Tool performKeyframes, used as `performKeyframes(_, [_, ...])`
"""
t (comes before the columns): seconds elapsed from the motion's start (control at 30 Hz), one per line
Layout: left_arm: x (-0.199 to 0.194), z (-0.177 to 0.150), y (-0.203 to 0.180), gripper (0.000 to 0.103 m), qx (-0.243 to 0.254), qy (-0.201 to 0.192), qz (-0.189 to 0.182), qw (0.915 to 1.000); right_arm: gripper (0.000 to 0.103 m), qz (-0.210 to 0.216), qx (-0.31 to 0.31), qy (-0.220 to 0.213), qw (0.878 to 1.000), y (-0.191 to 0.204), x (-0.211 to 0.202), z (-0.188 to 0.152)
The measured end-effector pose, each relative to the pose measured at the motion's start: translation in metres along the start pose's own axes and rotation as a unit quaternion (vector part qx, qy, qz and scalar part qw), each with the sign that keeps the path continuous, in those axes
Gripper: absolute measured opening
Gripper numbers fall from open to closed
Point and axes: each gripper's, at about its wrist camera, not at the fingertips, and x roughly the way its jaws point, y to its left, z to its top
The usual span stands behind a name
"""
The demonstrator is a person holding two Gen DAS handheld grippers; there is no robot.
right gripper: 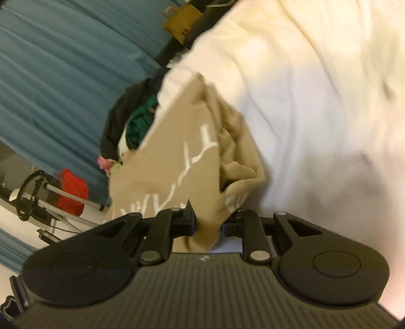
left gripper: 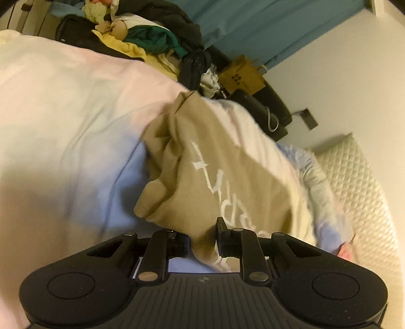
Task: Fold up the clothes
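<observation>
A tan garment (left gripper: 222, 177) with white lettering hangs stretched and bunched over the pale bedsheet (left gripper: 76, 114). My left gripper (left gripper: 202, 240) is shut on one edge of it, the cloth pinched between the black fingers. In the right wrist view the same tan garment (right gripper: 182, 157) runs up from my right gripper (right gripper: 208, 222), which is shut on another edge of it. Loose folds bunch beside the lettering. Both views are blurred by motion.
A pile of dark, green and yellow clothes (left gripper: 152, 38) lies at the bed's far side before a teal curtain (left gripper: 253, 22). A brown paper bag (left gripper: 240, 76) stands by the wall. A quilted white pillow (left gripper: 354, 182) is at right. A red bag (right gripper: 72, 189) sits on the floor.
</observation>
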Motion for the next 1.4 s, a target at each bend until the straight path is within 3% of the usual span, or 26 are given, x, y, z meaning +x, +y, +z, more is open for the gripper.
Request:
performKeyframes(0.13, [-0.015, -0.006, -0.011, 0.044, 0.055, 0.011, 0.054, 0.9969, 0.023, -0.019, -0.001, 0.038, 0.999, 0.009, -0.009, 0.002])
performKeyframes(0.3, [-0.07, -0.013, -0.054, 0.062, 0.105, -0.016, 0.063, 0.9923, 0.023, -0.045, -0.057, 0.057, 0.996, 0.039, -0.053, -0.001])
performKeyframes(0.6, [-0.197, -0.045, -0.15, 0.09, 0.203, -0.1, 0.058, 0.9723, 0.024, -0.007, -0.196, -0.022, 0.98, 0.118, -0.188, -0.028])
performKeyframes(0.63, [-0.212, -0.051, -0.159, 0.093, 0.213, -0.109, 0.059, 0.9692, 0.028, 0.0, -0.21, -0.031, 0.977, 0.123, -0.203, -0.032])
performKeyframes(0.7, [-0.243, -0.067, -0.172, 0.103, 0.23, -0.133, 0.061, 0.9622, 0.046, 0.014, -0.237, -0.054, 0.97, 0.131, -0.23, -0.042])
performKeyframes(0.77, [-0.274, -0.085, -0.182, 0.103, 0.243, -0.162, 0.058, 0.9547, 0.088, 0.027, -0.264, -0.079, 0.961, 0.14, -0.258, -0.053])
performKeyframes(0.8, [-0.286, -0.093, -0.186, 0.103, 0.247, -0.172, 0.056, 0.9518, 0.09, 0.03, -0.272, -0.094, 0.957, 0.141, -0.271, -0.058])
performKeyframes(0.97, [-0.337, -0.131, -0.199, 0.103, 0.261, -0.214, 0.057, 0.9396, 0.09, 0.047, -0.299, -0.119, 0.946, 0.149, -0.312, -0.084])
performKeyframes(1.1, [-0.361, -0.159, -0.2, 0.103, 0.274, -0.231, 0.068, 0.9312, 0.09, 0.049, -0.328, -0.14, 0.933, 0.143, -0.322, -0.108])
performKeyframes(1.4, [-0.368, -0.191, -0.18, 0.103, 0.287, -0.249, 0.109, 0.9188, 0.089, 0.038, -0.37, -0.156, 0.915, 0.118, -0.307, -0.155])
